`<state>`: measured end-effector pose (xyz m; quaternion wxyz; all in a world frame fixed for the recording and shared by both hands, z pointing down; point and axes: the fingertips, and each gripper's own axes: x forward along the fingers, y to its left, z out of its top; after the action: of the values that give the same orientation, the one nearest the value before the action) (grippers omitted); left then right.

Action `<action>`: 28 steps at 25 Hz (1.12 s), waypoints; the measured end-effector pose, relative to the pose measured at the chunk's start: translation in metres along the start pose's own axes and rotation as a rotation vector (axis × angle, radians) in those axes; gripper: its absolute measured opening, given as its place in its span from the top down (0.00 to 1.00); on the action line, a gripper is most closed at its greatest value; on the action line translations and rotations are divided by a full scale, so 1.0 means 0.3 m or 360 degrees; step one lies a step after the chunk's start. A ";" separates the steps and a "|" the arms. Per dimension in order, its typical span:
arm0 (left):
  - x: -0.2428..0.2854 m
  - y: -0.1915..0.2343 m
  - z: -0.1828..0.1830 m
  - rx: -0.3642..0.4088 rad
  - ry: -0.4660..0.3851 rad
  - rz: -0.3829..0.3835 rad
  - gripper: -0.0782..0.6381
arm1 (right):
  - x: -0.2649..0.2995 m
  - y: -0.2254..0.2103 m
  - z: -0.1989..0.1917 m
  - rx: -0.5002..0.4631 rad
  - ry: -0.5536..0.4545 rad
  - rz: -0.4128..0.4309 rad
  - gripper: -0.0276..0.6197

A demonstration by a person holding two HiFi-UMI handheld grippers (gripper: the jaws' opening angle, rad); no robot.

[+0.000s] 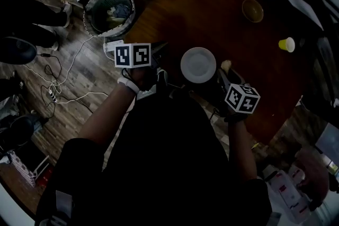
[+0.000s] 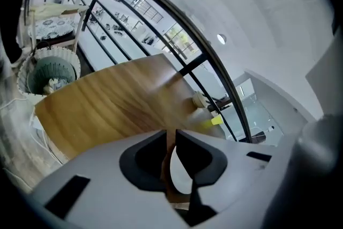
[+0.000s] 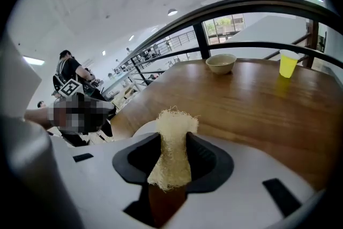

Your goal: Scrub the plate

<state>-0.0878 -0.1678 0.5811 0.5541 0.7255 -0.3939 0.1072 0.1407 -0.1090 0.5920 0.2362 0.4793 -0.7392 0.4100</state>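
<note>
The white plate (image 1: pixel 198 64) lies flat on the dark wooden table (image 1: pixel 212 2), near its front edge. My left gripper (image 1: pixel 163 80) hovers just left of the plate, jaws closed to a thin slit with nothing between them. In the left gripper view (image 2: pixel 171 139) a sliver of the plate (image 2: pixel 181 177) shows through the gap below. My right gripper (image 1: pixel 225 72) sits at the plate's right side, shut on a pale loofah scrubber (image 1: pixel 226 65). In the right gripper view (image 3: pixel 172 142) the scrubber (image 3: pixel 172 137) stands up between the pads, and the plate's rim (image 3: pixel 140 128) peeks out behind the left jaw.
A tan bowl (image 1: pixel 252 9) and a yellow cup (image 1: pixel 286 44) stand further back on the table. A round basket (image 1: pixel 110 10) and loose cables (image 1: pixel 58 90) are on the floor to the left. A railing runs behind the table. A person (image 3: pixel 67 69) stands in the distance.
</note>
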 end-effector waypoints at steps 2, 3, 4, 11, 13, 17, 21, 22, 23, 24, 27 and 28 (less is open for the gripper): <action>-0.008 -0.013 0.002 0.0061 -0.0002 0.0007 0.81 | 0.008 0.033 0.000 -0.0029 0.0006 0.0027 0.72; -0.010 -0.021 -0.002 0.0081 0.0001 0.0006 0.81 | 0.014 0.050 -0.001 -0.0046 0.0011 0.0042 0.72; -0.011 -0.029 -0.009 0.0096 0.0006 0.0004 0.81 | 0.019 0.068 -0.005 -0.0066 0.0019 0.0057 0.72; -0.014 -0.074 -0.090 0.0200 0.0085 -0.0011 0.81 | 0.065 0.218 -0.048 -0.0267 0.0091 0.0174 0.72; -0.023 -0.096 -0.107 0.0273 0.0093 -0.0004 0.81 | 0.052 0.249 -0.041 -0.0288 0.0064 0.0213 0.72; -0.079 -0.160 -0.054 0.0551 -0.0010 0.0046 0.81 | -0.023 0.310 0.025 -0.0279 -0.0081 0.0336 0.72; -0.164 -0.277 0.072 0.0944 -0.0230 0.0108 0.81 | -0.125 0.372 0.123 -0.0264 -0.0250 0.0425 0.72; -0.186 -0.320 0.093 0.1032 -0.0281 0.0101 0.81 | -0.159 0.385 0.154 -0.0262 -0.0314 0.0431 0.72; -0.207 -0.366 0.105 0.1106 -0.0323 0.0077 0.81 | -0.195 0.401 0.189 -0.0251 -0.0393 0.0448 0.72; -0.228 -0.415 0.114 0.1163 -0.0361 0.0037 0.81 | -0.233 0.421 0.225 -0.0235 -0.0482 0.0477 0.72; -0.281 -0.553 0.134 0.1256 -0.0460 -0.0110 0.81 | -0.315 0.475 0.320 -0.0229 -0.0675 0.0529 0.72; -0.294 -0.588 0.135 0.1274 -0.0486 -0.0148 0.81 | -0.333 0.485 0.340 -0.0245 -0.0705 0.0518 0.72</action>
<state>-0.0362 -0.1506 0.3873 0.1686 0.9077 -0.3656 0.1180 0.0567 -0.1128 0.4063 0.0357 0.4128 -0.8690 0.2706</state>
